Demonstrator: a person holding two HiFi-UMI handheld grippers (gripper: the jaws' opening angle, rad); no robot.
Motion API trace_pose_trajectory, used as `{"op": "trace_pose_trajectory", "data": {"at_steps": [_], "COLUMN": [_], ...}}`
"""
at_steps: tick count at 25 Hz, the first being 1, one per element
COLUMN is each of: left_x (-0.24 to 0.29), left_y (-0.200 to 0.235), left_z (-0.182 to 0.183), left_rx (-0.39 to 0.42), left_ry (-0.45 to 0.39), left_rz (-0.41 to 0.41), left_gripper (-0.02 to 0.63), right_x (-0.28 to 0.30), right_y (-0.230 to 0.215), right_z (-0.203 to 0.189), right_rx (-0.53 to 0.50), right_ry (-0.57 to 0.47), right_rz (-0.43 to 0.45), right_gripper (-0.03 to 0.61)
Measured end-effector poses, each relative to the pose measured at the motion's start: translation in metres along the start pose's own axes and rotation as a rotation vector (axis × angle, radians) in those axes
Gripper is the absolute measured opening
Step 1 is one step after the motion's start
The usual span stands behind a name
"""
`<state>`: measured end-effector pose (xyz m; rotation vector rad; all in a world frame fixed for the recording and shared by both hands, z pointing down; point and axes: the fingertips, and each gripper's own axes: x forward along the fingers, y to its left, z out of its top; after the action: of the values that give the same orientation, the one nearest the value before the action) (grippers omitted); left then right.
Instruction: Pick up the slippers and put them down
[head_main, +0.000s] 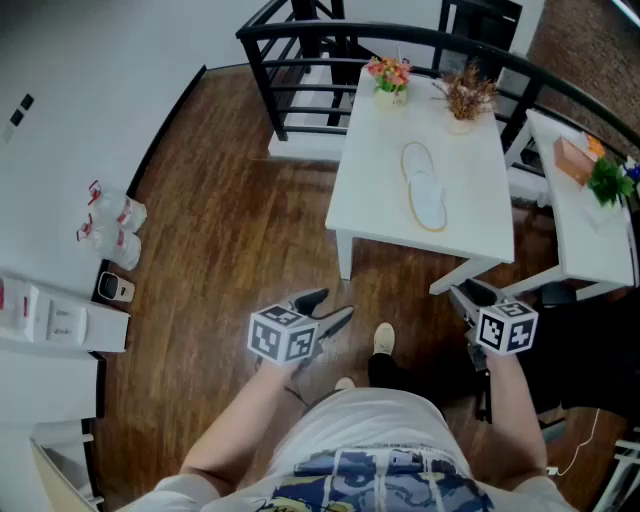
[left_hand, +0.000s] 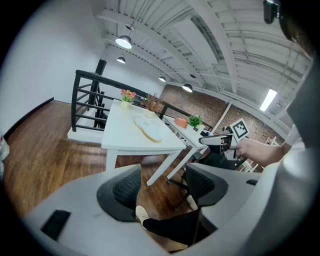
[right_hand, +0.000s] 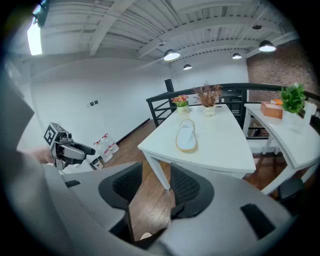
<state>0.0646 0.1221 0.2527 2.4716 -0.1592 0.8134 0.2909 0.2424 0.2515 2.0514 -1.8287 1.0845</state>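
Observation:
A pair of white slippers (head_main: 424, 188) with tan edging lies in the middle of a white table (head_main: 480, 235), one on top of the other. The slippers (left_hand: 148, 128) also show in the left gripper view, and the slippers (right_hand: 187, 136) in the right gripper view. Both grippers hang in front of the table, over the wooden floor and well short of it. My left gripper (head_main: 337, 303) is open, its jaws (left_hand: 165, 187) wide apart and empty. My right gripper (head_main: 468, 294) is open too, with only floor showing in its narrower gap (right_hand: 156, 187).
A flower pot (head_main: 388, 80) and a dried-plant pot (head_main: 464, 100) stand at the table's far end. A second white table (head_main: 590, 240) at the right bears an orange box and a green plant. A black railing (head_main: 300, 60) runs behind. Water bottles (head_main: 112, 225) stand by the left wall.

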Motion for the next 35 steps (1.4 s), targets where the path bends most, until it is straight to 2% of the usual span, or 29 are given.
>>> {"op": "trace_pose_trajectory", "data": {"at_steps": [4, 10, 19, 21, 24, 28, 32, 33, 34, 35], "left_x": [0.044, 0.109, 0.219, 0.249, 0.295, 0.343, 0.379, 0.384, 0.388, 0.392], "left_y": [0.007, 0.014, 0.008, 0.008, 0.016, 0.038, 0.05, 0.052, 0.053, 0.053], "left_z": [0.039, 0.078, 0.107, 0.111, 0.119, 0.124, 0.119, 0.119, 0.121, 0.125], "left_rx": [0.014, 0.024, -0.027, -0.101, -0.298, -0.523, -0.625, -0.658, -0.696, -0.733], "left_ry": [0.009, 0.053, 0.119, 0.117, 0.083, 0.032, 0.033, 0.023, 0.006, -0.011], "left_rz": [0.009, 0.003, -0.097, -0.142, -0.205, -0.215, -0.206, -0.213, -0.227, -0.242], "left_gripper": [0.285, 0.285, 0.285, 0.285, 0.285, 0.285, 0.285, 0.269, 0.22, 0.21], "right_x": [0.044, 0.105, 0.141, 0.141, 0.137, 0.128, 0.121, 0.12, 0.119, 0.118], "right_y": [-0.063, -0.132, -0.163, -0.168, -0.177, -0.188, -0.198, -0.199, -0.2, -0.201], "right_z": [0.031, 0.055, 0.072, 0.075, 0.078, 0.079, 0.075, 0.074, 0.074, 0.073], "right_rx": [-0.059, -0.048, -0.079, -0.078, -0.069, -0.056, -0.051, -0.046, -0.04, -0.034], "right_ry": [0.024, 0.096, 0.133, 0.13, 0.125, 0.118, 0.117, 0.117, 0.117, 0.117], "right_rz": [0.0, 0.021, 0.077, 0.085, 0.09, 0.094, 0.098, 0.099, 0.099, 0.098], "right_gripper": [0.204, 0.204, 0.204, 0.204, 0.204, 0.204, 0.204, 0.203, 0.204, 0.204]}}
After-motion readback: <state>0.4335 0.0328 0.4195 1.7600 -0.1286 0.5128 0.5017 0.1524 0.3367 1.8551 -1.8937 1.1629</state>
